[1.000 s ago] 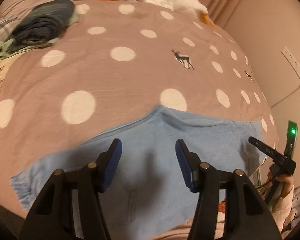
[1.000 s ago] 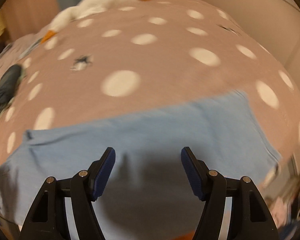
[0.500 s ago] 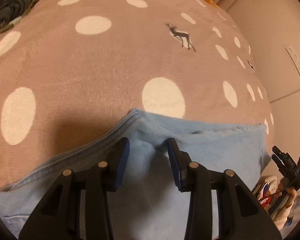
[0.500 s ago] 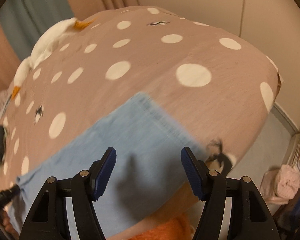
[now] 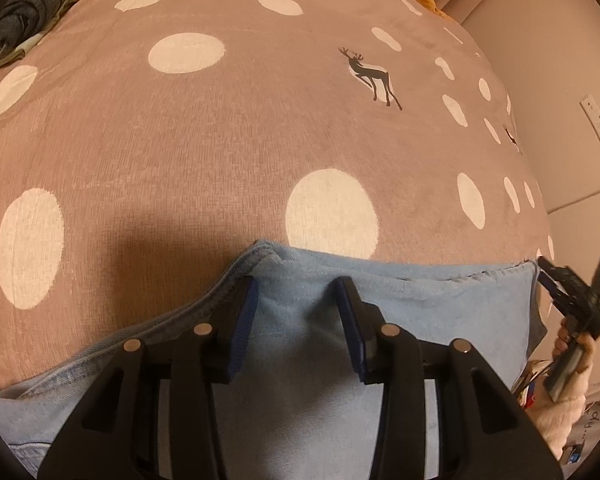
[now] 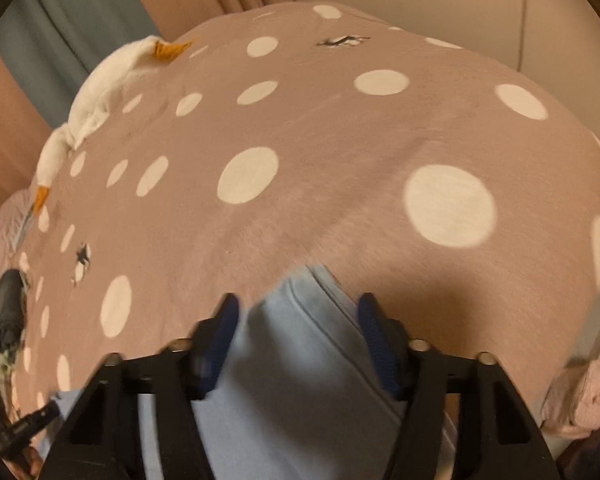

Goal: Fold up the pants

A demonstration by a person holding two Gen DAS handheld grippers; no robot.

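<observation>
Pants (image 5: 332,380), pale blue and soft, lie flat along the near edge of the bed (image 5: 220,140), filling the six o'clock part of both wrist views. The left hand-held gripper (image 5: 296,312) stands over a far corner of the cloth, its jaws at a middling gap after closing and easing slightly apart; cloth rises between the pads, but I cannot tell whether they press on it. The right hand-held gripper (image 6: 296,332) straddles another far corner where a seam runs, and its jaws have just been closing, still apart from the cloth on both sides as far as the blurred view shows.

The likely trouble: either grip could catch only the top layer, so the fold would split and drag unevenly. If the pads also bite into the dotted bedspread (image 6: 340,160), the cover would lift with the pants. The pants lie close to the bed's edge, so a loose pull could slide them off.

Farther off, a dark bundle of clothes (image 5: 24,28) sits at ten o'clock in the left view, and a white plush goose (image 6: 100,96) lies at eleven o'clock in the right view. Both are well apart; nothing blocks a fold toward twelve o'clock.
</observation>
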